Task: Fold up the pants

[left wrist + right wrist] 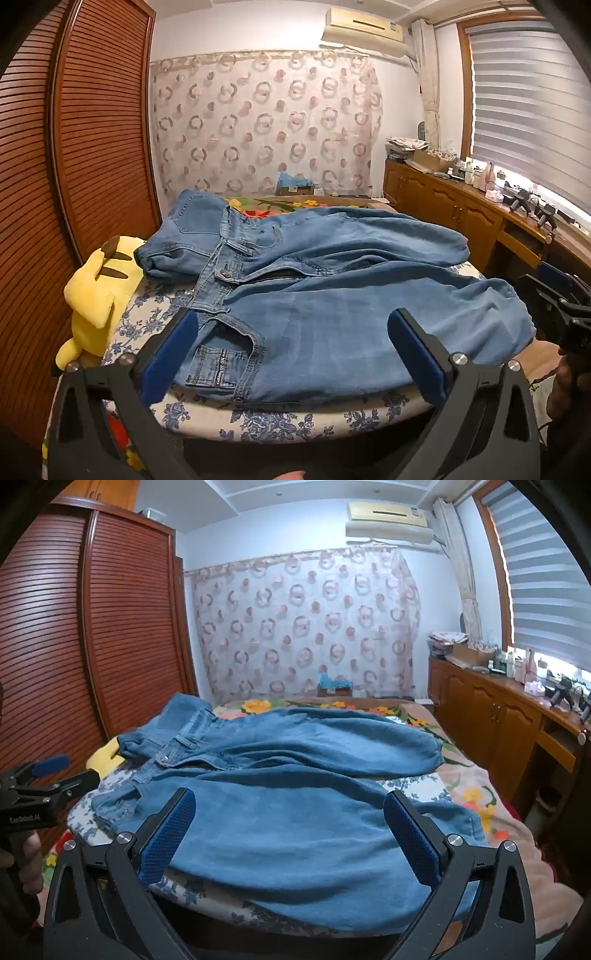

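Note:
Blue denim pants (332, 295) lie spread on a blue-flowered pad (258, 421) on the bed, waist to the left, both legs running right. My left gripper (291, 354) is open and empty, hovering at the near edge over the waist pocket. My right gripper (288, 834) is open and empty, hovering over the near leg of the pants (295, 830), toward the cuff. The right gripper also shows at the right edge of the left wrist view (561, 306); the left gripper shows at the left edge of the right wrist view (40, 779).
A yellow plush toy (96, 295) lies left of the waist. A louvred wooden wardrobe (92, 129) stands on the left. A wooden cabinet (461, 206) with clutter runs along the right under the window. A flowered blanket (472, 797) covers the bed.

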Motion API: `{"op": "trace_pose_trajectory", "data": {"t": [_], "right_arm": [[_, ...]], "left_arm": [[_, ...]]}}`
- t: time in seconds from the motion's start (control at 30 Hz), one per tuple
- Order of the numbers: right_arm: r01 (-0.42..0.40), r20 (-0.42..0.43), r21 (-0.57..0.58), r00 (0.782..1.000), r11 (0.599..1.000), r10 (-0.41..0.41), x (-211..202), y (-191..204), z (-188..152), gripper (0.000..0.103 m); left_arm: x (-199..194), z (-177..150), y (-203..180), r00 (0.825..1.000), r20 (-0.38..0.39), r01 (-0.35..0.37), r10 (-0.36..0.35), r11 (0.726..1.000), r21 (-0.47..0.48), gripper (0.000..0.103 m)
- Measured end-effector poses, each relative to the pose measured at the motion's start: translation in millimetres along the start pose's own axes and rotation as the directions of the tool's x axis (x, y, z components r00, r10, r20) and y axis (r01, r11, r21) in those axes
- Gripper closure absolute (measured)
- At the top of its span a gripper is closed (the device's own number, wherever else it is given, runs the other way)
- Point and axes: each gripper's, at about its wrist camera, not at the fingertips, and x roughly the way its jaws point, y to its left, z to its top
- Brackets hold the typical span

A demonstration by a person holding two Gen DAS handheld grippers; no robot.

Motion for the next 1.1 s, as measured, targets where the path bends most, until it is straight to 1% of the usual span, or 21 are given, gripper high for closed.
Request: {"op": "trace_pose_trajectory", "data": {"t": [1.1], "right_arm": [[0.006, 0.004, 0.006, 1.0, 1.0, -0.006, -6.3, -0.7, 0.7, 0.0]], "left_arm": [[-0.4, 0.0, -0.1, 1.0, 0.004, -0.003, 0.003, 1.0, 0.004, 0.0]]}}
